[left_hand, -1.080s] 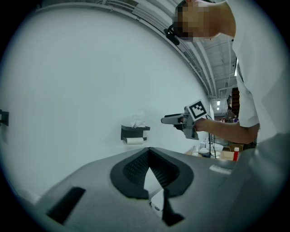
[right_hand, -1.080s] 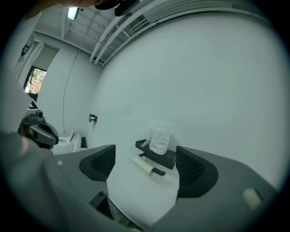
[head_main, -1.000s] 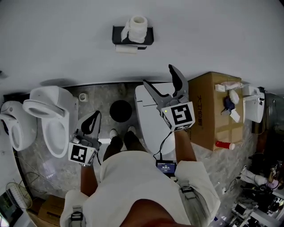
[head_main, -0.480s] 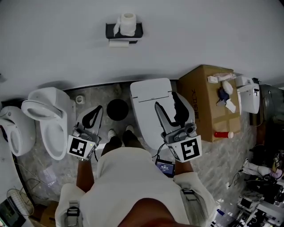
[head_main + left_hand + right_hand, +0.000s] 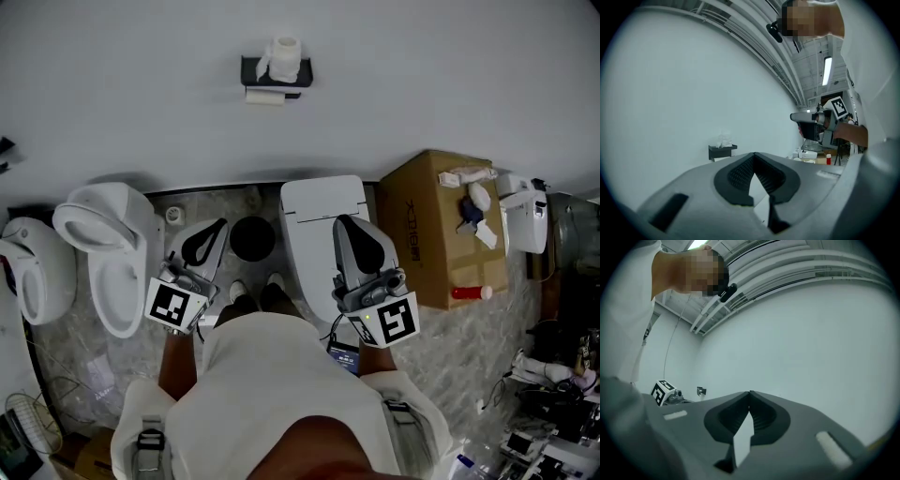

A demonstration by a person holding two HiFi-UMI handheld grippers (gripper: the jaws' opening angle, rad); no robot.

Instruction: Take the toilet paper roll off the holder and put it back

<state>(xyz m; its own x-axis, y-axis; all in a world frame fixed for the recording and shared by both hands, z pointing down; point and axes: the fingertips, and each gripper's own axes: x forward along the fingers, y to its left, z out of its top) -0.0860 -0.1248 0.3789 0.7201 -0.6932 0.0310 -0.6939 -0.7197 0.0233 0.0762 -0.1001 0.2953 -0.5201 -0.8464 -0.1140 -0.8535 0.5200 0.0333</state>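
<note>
- Head view: the white toilet paper roll (image 5: 286,56) stands upright on top of the black wall-mounted holder (image 5: 275,74), high on the pale wall and well apart from both grippers. The left gripper (image 5: 210,234) is held low over the grey stone floor (image 5: 197,202), beside a round black bin (image 5: 252,237). The right gripper (image 5: 351,231) is over the closed lid of a white toilet (image 5: 322,211). A brown cardboard box (image 5: 441,230) stands to that toilet's right.
- Left gripper view: its dark ribbed fingers (image 5: 739,176) are closed tip to tip, with nothing between them. The holder and its paper show small on the wall beyond.
- Right gripper view: the jaws are pressed together at the tips and hold nothing; the plain wall fills the view behind them.
</note>
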